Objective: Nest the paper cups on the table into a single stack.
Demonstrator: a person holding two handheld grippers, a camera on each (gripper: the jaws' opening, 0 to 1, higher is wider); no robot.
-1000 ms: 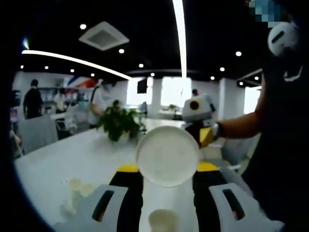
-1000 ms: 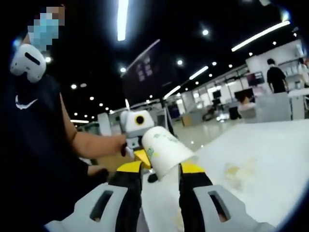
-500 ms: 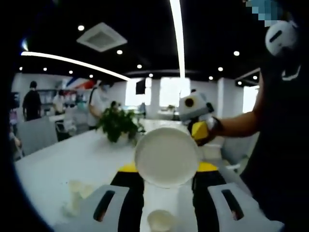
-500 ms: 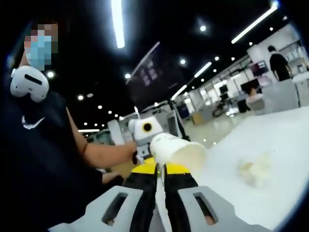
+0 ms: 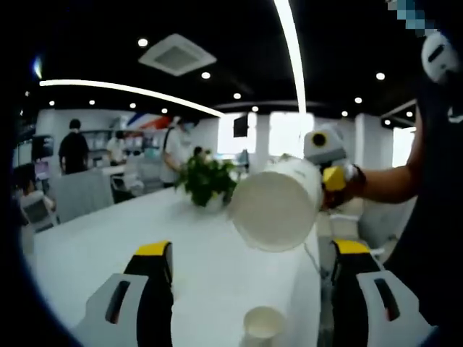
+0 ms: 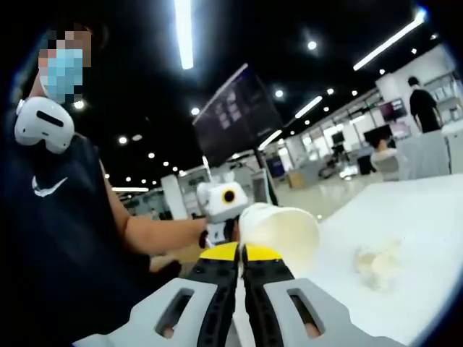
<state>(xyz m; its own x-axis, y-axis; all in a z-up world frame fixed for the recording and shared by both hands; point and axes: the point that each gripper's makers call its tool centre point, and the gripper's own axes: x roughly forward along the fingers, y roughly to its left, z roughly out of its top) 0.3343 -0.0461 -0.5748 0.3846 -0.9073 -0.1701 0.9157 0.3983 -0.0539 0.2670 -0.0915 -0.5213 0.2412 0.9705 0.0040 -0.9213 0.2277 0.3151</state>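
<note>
Holding a white paper cup [image 6: 278, 230] by its rim/wall, the right gripper [image 6: 241, 254] has its yellow-tipped jaws pressed nearly together w/ the cup pinched at the tips. Cup lies on its side in the right gripper view, open mouth turned right and toward the camera, raised above the white worktop [image 6: 405, 238].

In the left gripper view the same cup [image 5: 276, 204] floats mid-frame, mouth facing the camera and tilted down-left, w/ the right gripper [image 5: 334, 179] behind it at its far end, held by a person's hand. Left gripper [image 5: 253, 253] jaws stand wide apart, one at each side of the view's bottom, nothing between them; the cup sits above and between the jaws but apart from both.

Another paper cup [image 5: 262, 324] stands upright on the worktop [image 5: 145, 224] low in that view, mouth up, between the left jaws' bases. A pale, blurred clump of cups [image 6: 377, 262] rests on the worktop to the right in the right gripper view; count can't be told.

Potted plant [image 5: 207, 181] sits further back on the worktop. Person in a dark sleeveless top [image 6: 51, 217] is at left in the right gripper view, forearm reaching to the left gripper [image 6: 221, 210].
</note>
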